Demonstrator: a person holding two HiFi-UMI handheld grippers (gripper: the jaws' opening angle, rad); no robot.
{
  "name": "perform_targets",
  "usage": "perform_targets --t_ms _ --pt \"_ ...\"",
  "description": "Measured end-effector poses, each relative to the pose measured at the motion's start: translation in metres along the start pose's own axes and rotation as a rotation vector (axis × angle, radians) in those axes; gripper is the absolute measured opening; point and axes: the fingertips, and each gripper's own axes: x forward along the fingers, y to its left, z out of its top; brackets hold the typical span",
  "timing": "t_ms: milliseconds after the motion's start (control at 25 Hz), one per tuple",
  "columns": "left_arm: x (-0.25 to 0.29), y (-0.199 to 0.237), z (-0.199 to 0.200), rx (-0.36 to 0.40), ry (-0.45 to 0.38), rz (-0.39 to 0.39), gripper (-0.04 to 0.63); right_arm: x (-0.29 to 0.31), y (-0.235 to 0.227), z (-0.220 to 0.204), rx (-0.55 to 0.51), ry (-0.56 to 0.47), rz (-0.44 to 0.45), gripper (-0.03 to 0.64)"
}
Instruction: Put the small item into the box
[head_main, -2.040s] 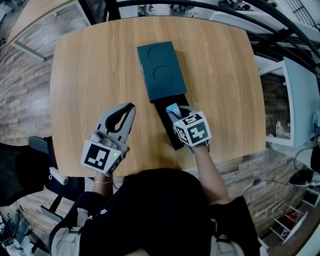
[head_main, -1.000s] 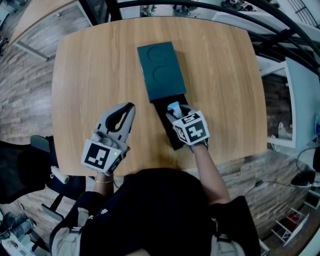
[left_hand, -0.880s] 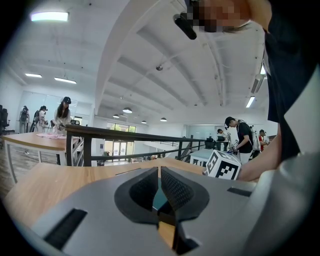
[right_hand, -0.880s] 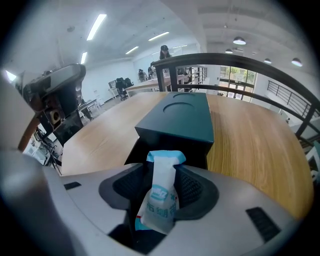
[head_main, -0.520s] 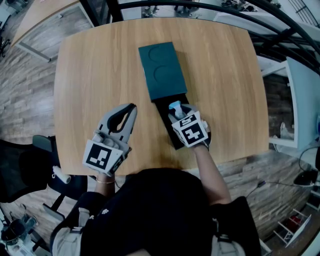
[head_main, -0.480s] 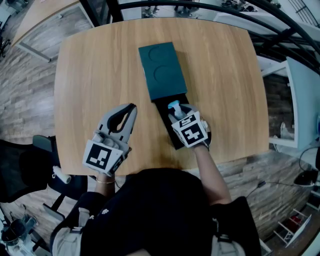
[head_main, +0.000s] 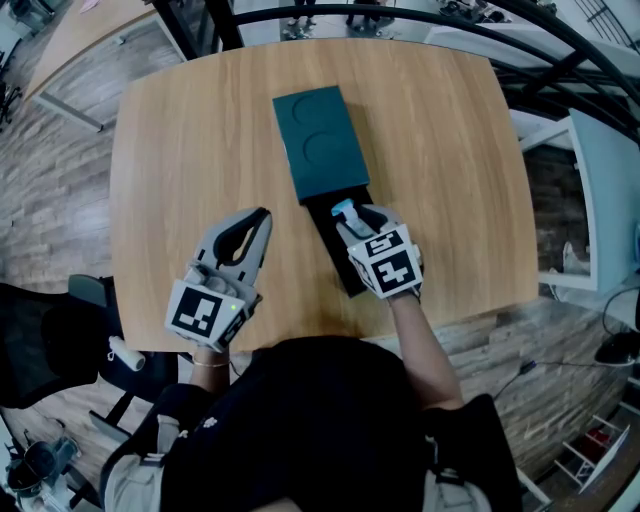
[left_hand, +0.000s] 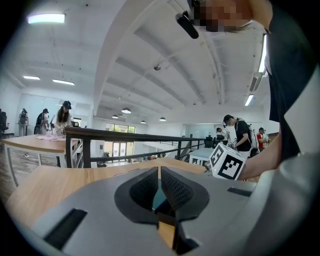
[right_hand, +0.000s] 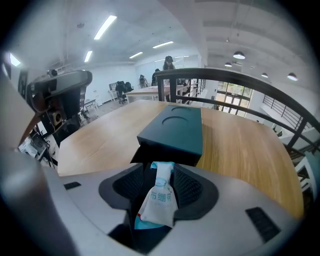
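Observation:
A dark teal box (head_main: 320, 140) lies in the middle of the round wooden table (head_main: 180, 130), its black drawer (head_main: 325, 238) pulled out toward me. My right gripper (head_main: 350, 214) hovers over that drawer, shut on a small white and blue packet (head_main: 343, 209). In the right gripper view the packet (right_hand: 160, 197) stands upright between the pads, with the box (right_hand: 175, 130) straight ahead of my right gripper (right_hand: 162, 175). My left gripper (head_main: 262, 213) rests to the left of the drawer, shut and holding nothing. The left gripper (left_hand: 159, 172) points across the table.
The table's front edge (head_main: 300, 335) runs just below both grippers. A black railing (head_main: 520, 40) curves behind the table. People stand at far desks (left_hand: 45, 140). The right gripper's marker cube (left_hand: 227, 162) shows in the left gripper view.
My right gripper with the packet has edged slightly forward toward the box over the drawer. The left gripper has stayed where it was.

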Motion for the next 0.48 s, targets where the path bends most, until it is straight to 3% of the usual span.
perform_targets --t_ms 40,120,200,480 --pt "0.0 -0.001 0.0 0.0 0.001 0.001 0.028 -0.004 -0.002 0.004 -0.001 -0.026 -0.006 0.191" --pt "0.001 -0.002 0.001 0.004 0.004 0.001 0.028 -0.013 -0.005 0.013 0.003 -0.082 -0.015 0.102" --pt "0.001 -0.004 0.001 0.009 0.006 0.0 0.028 -0.024 -0.006 0.023 0.01 -0.139 -0.021 0.06" --pt "-0.003 -0.02 0.006 0.018 0.011 0.009 0.028 -0.073 -0.01 0.046 0.033 -0.289 -0.022 0.037"
